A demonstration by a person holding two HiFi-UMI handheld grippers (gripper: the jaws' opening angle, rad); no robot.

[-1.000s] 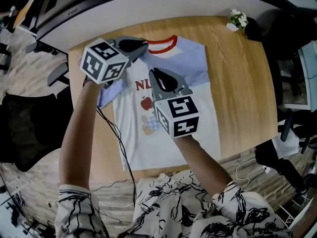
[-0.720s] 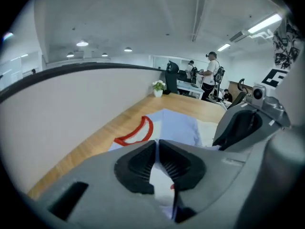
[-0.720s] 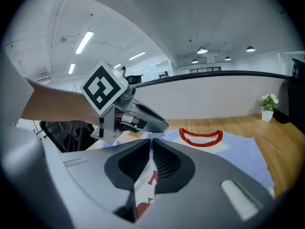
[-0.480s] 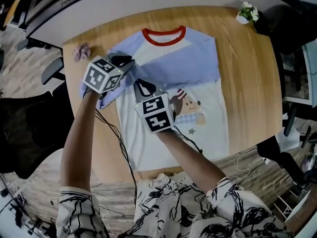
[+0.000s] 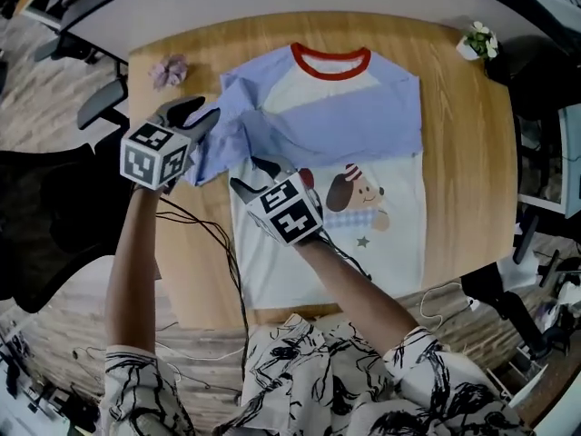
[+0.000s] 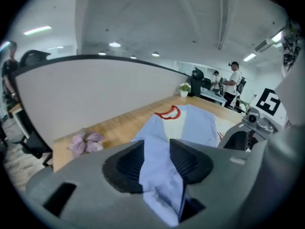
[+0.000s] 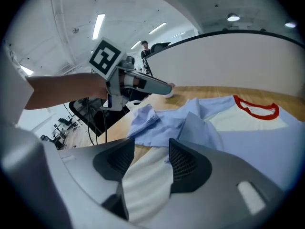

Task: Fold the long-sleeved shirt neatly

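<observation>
White long-sleeved shirt with pale blue sleeves and a red collar (image 5: 381, 207) lies spread on the wooden table (image 5: 463, 153), one sleeve (image 5: 227, 139) bunched at its left edge. The left gripper (image 5: 195, 114) has just been opening its jaws, which stand apart with that blue sleeve between them. The right gripper (image 5: 250, 175), likewise just opened, hangs slack over the white front.
</observation>
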